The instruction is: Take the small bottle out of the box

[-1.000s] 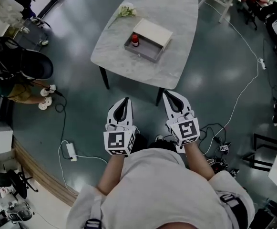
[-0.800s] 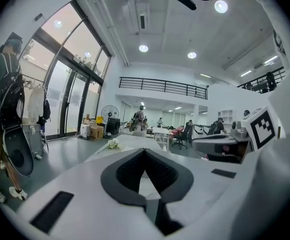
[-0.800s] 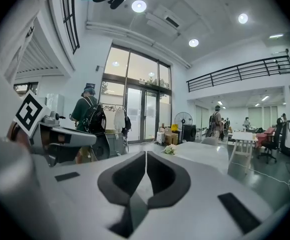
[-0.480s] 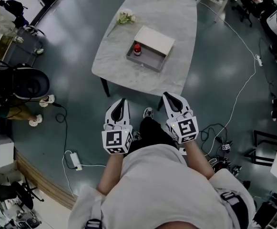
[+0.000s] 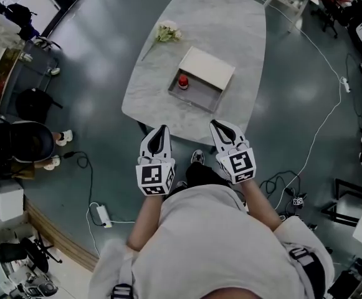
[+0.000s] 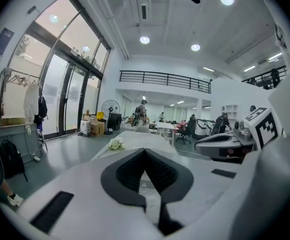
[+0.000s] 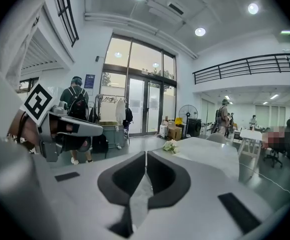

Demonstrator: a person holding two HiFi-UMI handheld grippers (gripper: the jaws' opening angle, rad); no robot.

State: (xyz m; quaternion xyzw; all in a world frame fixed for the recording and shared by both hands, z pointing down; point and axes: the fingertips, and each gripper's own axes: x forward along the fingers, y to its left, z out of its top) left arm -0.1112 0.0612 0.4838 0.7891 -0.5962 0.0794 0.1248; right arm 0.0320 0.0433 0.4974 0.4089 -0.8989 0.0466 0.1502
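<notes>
Marble table (image 5: 224,23), bottle (image 5: 182,81) in box (image 5: 198,97), beyond jaws

White with black pads and black-and-white square-marker cubes: left tongs (image 5: 162,129) and right tongs (image 5: 214,124). Ahead of them, pale grey marbled table (image 5: 230,30); on it, grey box (image 5: 192,99) with cream lid (image 5: 207,68), red-topped small bottle (image 5: 182,81), white-and-green flowers (image 5: 166,32). Beneath, dark teal floor (image 5: 93,86).

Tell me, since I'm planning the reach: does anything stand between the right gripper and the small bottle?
Only bare table and the near wall of the box; the small bottle stands uncovered, open from above.
</notes>
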